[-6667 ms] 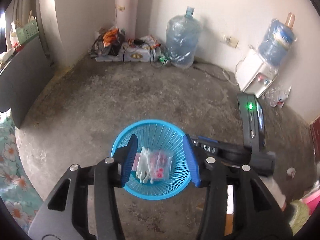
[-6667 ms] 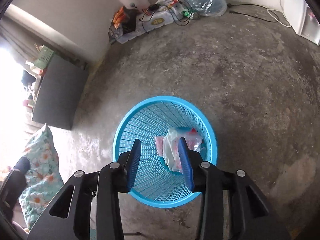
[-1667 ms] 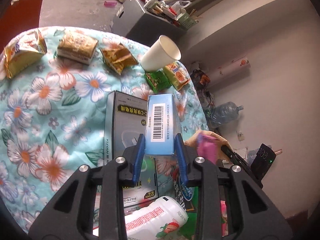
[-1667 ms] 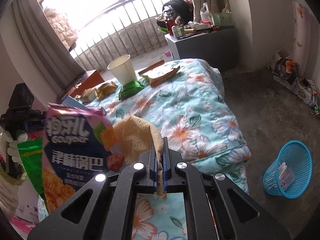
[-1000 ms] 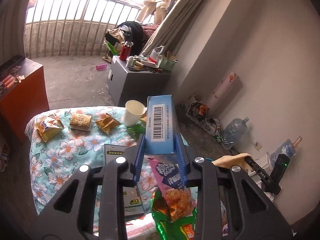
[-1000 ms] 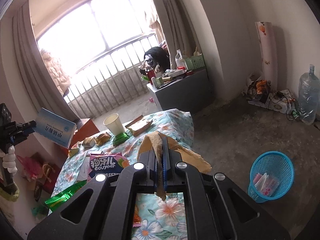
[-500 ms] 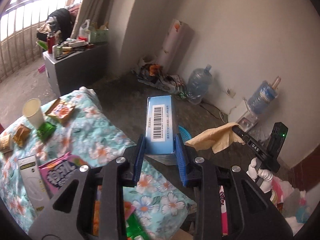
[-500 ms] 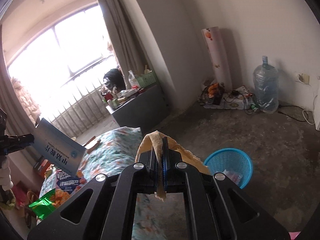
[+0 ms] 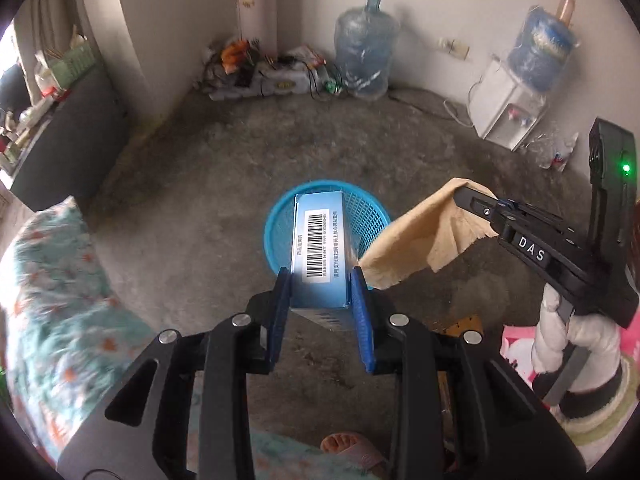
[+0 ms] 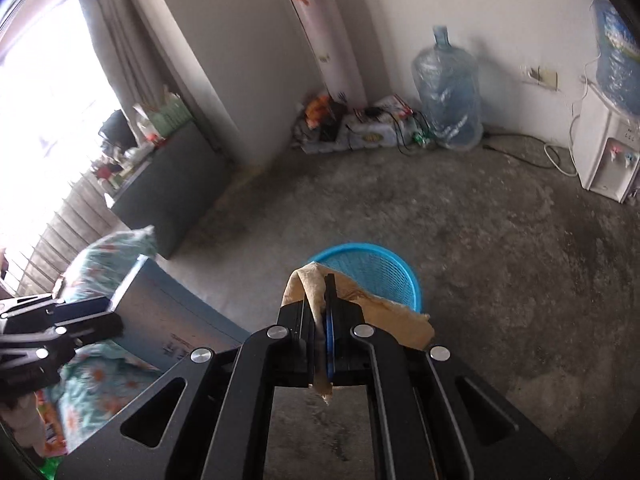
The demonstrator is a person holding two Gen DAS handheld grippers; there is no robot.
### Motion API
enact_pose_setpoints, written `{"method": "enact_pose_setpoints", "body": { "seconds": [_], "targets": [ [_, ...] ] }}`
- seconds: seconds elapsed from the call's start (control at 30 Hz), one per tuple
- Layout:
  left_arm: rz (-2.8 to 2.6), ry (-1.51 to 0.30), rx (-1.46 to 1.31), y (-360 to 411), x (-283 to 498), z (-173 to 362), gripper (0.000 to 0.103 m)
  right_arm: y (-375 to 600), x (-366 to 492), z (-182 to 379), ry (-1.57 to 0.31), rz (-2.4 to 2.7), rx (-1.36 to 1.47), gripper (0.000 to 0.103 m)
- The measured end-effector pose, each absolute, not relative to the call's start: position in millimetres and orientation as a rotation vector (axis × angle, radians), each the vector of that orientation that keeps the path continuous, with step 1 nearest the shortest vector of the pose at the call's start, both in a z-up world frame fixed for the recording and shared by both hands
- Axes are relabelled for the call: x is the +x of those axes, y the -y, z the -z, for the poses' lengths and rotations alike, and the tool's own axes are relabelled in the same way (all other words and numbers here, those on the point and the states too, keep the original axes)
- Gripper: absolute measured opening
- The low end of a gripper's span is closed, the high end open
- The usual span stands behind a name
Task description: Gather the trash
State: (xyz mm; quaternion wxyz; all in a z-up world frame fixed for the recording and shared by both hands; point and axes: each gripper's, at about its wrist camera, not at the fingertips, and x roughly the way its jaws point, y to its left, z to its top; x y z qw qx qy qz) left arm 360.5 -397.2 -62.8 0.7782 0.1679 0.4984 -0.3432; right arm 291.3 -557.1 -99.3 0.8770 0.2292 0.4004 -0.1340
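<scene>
My left gripper [image 9: 320,284] is shut on a blue carton [image 9: 318,248] with a barcode, held above the floor, in line with the blue mesh basket [image 9: 370,212] beyond it. The carton also shows at the left of the right wrist view [image 10: 168,316]. My right gripper [image 10: 320,296] is shut on a crumpled tan paper napkin [image 10: 388,316], just short of the basket [image 10: 380,268]. In the left wrist view the right gripper [image 9: 472,196] holds the napkin [image 9: 424,240] to the right of the basket. The basket's contents are hidden.
The floral bed cover [image 9: 48,280] lies at the left. A grey cabinet [image 10: 176,184] stands by the curtain. Water jugs [image 9: 366,48], a dispenser [image 9: 508,112] and a cable-strewn pile [image 9: 264,76] line the far wall. A sandalled foot [image 9: 348,446] is below.
Both grippers have swung away from the bed toward the floor and moved closer to the blue basket, still holding the carton and the napkin.
</scene>
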Motion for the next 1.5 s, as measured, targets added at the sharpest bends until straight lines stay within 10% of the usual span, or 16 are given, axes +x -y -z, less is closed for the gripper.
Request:
{"method": "enact_pose_setpoints", "body": {
  "seconds": [0.2, 0.3, 0.5, 1.07, 1.5],
  "targets": [
    [0.683, -1.105, 0.331, 436.4, 402.9, 127.2, 0.03, 584.8, 342.2, 159.8, -0.941, 0.308, 0.522, 0.007],
    [0.634, -1.128, 0.281, 436.1, 419.1, 145.4, 0.05, 597.1, 358.1, 191.6, -1.007, 0.308, 0.594, 0.027],
    [0.625, -1.13, 0.185, 411.5, 434.2, 142.5, 0.052, 594.7, 346.6, 205.0, -0.961, 0.311, 0.636, 0.045],
    [0.775, -0.918, 0.059, 209.0, 260.8, -45.5, 0.074, 484.6, 263.0, 53.9, -0.723, 0.008, 0.582, 0.057],
    [0.392, -0.701, -0.202, -49.2, 111.9, -70.7, 0.075, 333.2, 205.5, -13.4, -0.83, -0.383, 0.456, 0.067]
  ]
}}
